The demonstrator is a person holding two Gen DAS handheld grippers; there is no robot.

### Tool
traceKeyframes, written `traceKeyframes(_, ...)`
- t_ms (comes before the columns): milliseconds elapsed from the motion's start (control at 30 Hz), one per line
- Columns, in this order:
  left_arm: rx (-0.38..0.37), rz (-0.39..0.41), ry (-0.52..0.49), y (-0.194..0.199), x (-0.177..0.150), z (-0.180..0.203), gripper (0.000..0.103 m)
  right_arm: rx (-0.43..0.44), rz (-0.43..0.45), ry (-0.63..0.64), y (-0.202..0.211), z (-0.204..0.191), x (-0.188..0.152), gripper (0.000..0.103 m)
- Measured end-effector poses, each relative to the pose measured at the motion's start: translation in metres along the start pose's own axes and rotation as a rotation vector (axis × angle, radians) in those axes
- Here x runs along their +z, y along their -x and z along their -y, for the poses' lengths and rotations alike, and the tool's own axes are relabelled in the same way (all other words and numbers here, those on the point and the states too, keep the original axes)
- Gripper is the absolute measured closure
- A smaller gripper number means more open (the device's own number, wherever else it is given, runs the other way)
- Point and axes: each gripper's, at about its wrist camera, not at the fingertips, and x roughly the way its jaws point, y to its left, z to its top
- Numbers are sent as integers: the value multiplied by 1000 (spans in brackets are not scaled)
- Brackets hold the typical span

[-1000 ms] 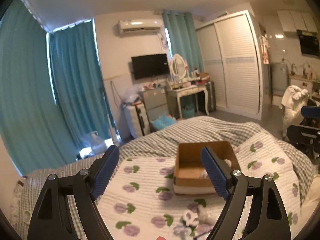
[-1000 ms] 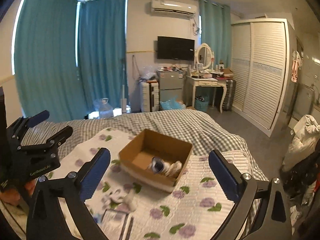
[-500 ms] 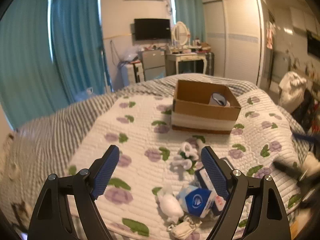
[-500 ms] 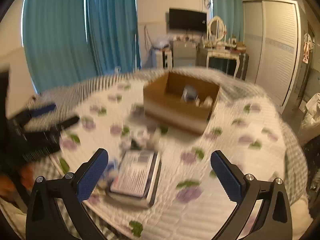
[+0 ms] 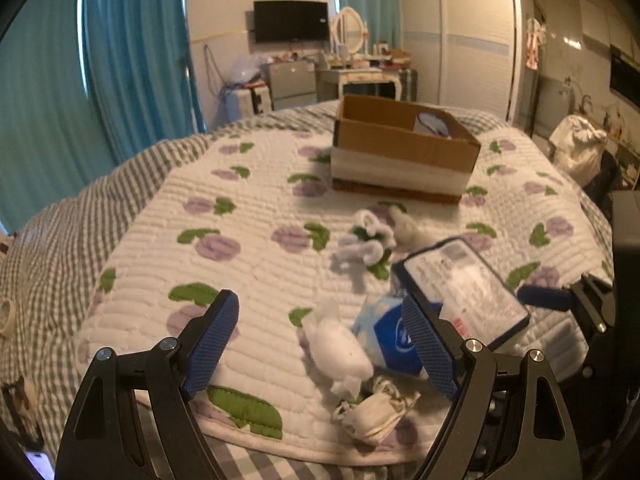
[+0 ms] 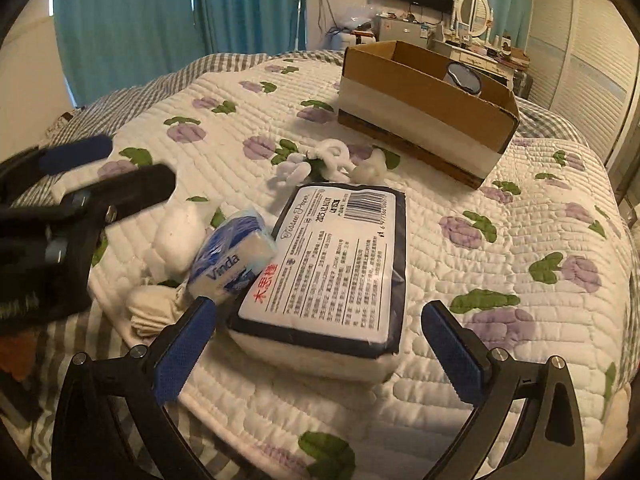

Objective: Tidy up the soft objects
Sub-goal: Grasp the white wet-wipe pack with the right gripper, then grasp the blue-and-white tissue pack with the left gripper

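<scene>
Covering bed, quilt [image 6: 500,184] printed with purple flowers; teal curtains [image 5: 132,60] behind

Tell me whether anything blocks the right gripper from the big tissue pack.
Nothing visible does. The right gripper is open, and the big tissue pack lies straight ahead between its fingers, on the quilt.

Landmark: tissue pack [image 6: 332,264], flat on quilt [image 6: 500,200].
- Right of pack: bare quilt, open passage.
- Left, touching: Vinda packet [image 6: 232,264]; beyond it, white soft bundles [image 6: 176,240].
- Far side, near: white pipe-cleaner flowers [image 6: 320,164]; beyond them, cardboard box [image 6: 424,108], open-topped.
- Far left: left gripper [image 6: 116,168] obstructs.
</scene>
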Motion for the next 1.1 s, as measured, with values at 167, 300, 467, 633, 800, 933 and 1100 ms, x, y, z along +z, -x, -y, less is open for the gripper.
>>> traceKeyframes(167, -7, -11, 3, -3, 0, -1, 18, 9, -31, 0, -9, 0, -2, 13)
traceKeyframes(300, 9, -20, -15, -3, -1, 2, 18, -5, 11, -27, 6, 9, 0, 21)
traceKeyframes(467, -6, -54, -53, -11, -4, 15, 18, -52, 101, -100, 35, 41, 7, 22)
traceKeyframes(633, -47, -123, -95, -25, -7, 40, 19, -90, 125, -140, 45, 64, 9, 22)
traceKeyframes(800, -109, -168, -117, -43, -7, 60, 20, -80, 118, -167, 41, 78, 8, 22)
traceKeyframes(933, -127, -214, -125, -63, -9, 69, 20, -59, 104, -180, 33, 82, 3, 22)
traceKeyframes(1100, -105, -280, -140, -87, -14, 70, 21, -36, 95, -193, 26, 85, 0, 22)
